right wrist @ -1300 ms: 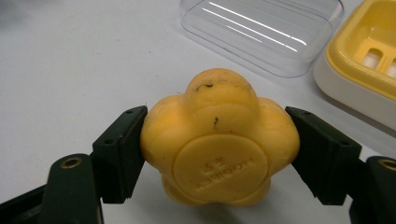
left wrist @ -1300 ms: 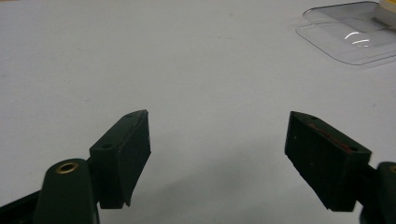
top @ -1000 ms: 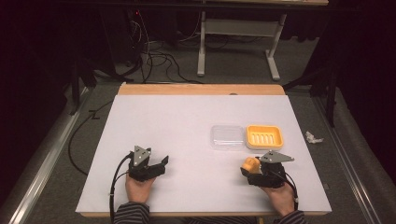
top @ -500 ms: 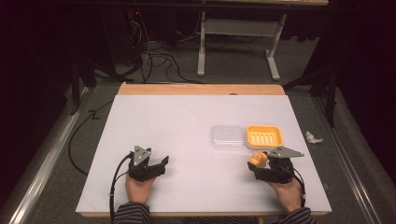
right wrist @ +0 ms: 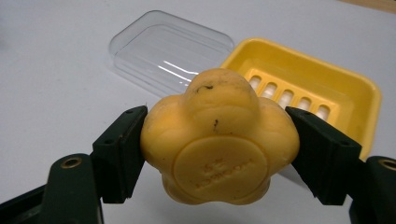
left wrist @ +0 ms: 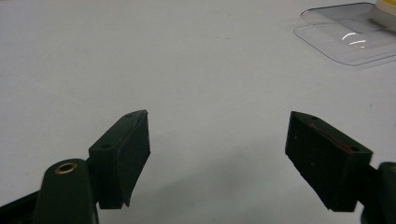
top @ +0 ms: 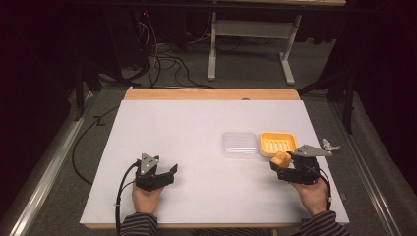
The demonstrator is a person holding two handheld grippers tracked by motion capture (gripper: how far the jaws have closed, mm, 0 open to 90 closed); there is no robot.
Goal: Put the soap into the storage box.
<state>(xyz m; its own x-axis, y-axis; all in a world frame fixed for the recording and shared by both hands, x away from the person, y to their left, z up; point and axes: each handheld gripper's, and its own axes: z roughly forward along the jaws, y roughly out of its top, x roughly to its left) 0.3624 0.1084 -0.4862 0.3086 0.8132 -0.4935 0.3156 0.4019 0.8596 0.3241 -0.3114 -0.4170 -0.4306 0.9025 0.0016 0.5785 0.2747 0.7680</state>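
A lumpy yellow soap bar point(right wrist: 219, 149) with a round stamped face sits clamped between the jaws of my right gripper point(right wrist: 217, 154). From above, the soap point(top: 281, 159) is held just in front of the yellow slotted soap dish point(top: 278, 143), and my right gripper point(top: 282, 164) hangs near the table's right side. A clear plastic lid point(top: 239, 144) lies flat left of the dish, touching it. My left gripper point(top: 169, 173) rests at the front left, open with nothing between its jaws point(left wrist: 217, 158); the lid point(left wrist: 348, 39) shows far off at its upper right.
The white table top point(top: 196, 128) spreads wide between the two hands. A small crumpled white scrap point(top: 328, 144) lies at the right edge beyond the dish. Cables and a table frame point(top: 246, 44) stand on the floor behind.
My right gripper has carried the soap rightwards and a little forward, closer to the yellow dish. The left gripper has stayed put.
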